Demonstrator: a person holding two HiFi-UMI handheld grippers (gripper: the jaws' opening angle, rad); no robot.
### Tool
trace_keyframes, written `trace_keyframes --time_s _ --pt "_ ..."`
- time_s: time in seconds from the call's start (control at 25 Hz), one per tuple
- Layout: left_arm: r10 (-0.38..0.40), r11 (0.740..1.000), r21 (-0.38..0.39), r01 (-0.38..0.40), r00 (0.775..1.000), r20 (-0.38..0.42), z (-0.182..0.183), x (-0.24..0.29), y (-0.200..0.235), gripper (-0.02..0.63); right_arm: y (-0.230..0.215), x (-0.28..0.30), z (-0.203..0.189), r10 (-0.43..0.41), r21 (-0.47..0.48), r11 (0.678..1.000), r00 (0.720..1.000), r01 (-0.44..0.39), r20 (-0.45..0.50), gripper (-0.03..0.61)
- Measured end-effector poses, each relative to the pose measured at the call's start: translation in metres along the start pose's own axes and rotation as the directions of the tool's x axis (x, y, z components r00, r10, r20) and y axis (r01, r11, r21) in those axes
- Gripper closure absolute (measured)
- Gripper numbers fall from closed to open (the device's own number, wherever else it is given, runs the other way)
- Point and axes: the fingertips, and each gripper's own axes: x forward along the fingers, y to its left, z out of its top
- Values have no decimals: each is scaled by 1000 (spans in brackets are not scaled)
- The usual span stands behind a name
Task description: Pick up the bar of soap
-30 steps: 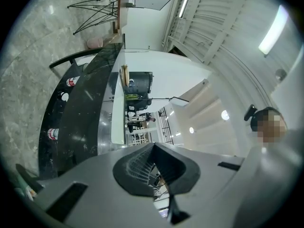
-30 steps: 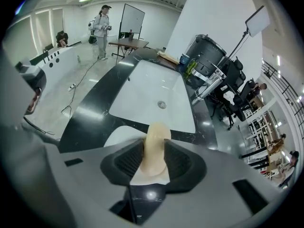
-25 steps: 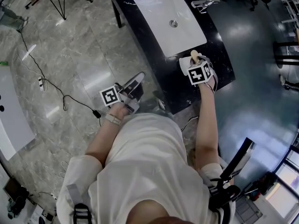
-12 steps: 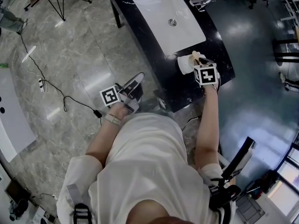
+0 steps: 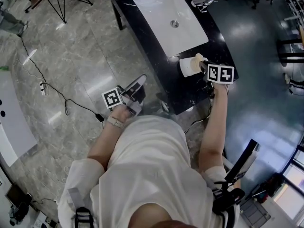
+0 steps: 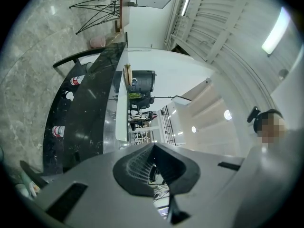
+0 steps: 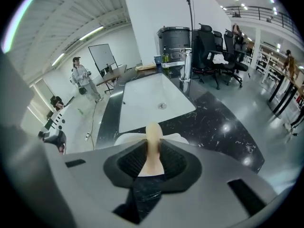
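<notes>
A cream bar of soap stands on edge between the ribbed pads of my right gripper, which is shut on it. In the head view the bar of soap sticks out of the right gripper just above a white soap dish on the black counter. The white soap dish shows just beyond the jaws in the right gripper view. My left gripper hangs low beside the counter's near-left side, over the floor; its jaws are closed with nothing between them.
A white rectangular basin with a drain is set in the counter, and a chrome tap stands at its far side. A cable runs across the marble floor at left. A person stands far off by a whiteboard.
My right gripper has moved right and turned, carrying the soap off the middle of the white dish. The left gripper has stayed in place.
</notes>
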Motion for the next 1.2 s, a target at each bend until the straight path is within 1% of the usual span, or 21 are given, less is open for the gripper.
trace_keyframes --time_s 0.16,0.28,0.4,0.56,0.72,0.88,1.2 --pt "7 1000 0 -7 1000 -1 1 1 2 607 -8 2 0 14 46 999 1000 -14 3 483" --pt "9 1000 -2 -9 1000 -1 1 2 3 607 -9 3 0 23 42 999 1000 -23 -10 482" --pt "16 1000 -8 -16 1000 -2 2 4 5 607 -11 5 0 10 21 1000 999 -9 -36 482" --pt "14 1000 -9 -14 1000 -4 2 6 6 607 -15 9 -2 -28 -21 999 997 27 -73 482" --pt "16 1000 -14 -16 1000 -3 2 8 5 607 -16 12 -3 -45 -58 998 993 39 -107 480" --pt "21 1000 -15 -21 1000 -1 3 7 7 607 -13 12 -4 -49 -104 994 991 36 -128 480" --pt "21 1000 -22 -21 1000 4 4 7 8 607 -9 22 -7 -39 -149 989 985 14 -167 480"
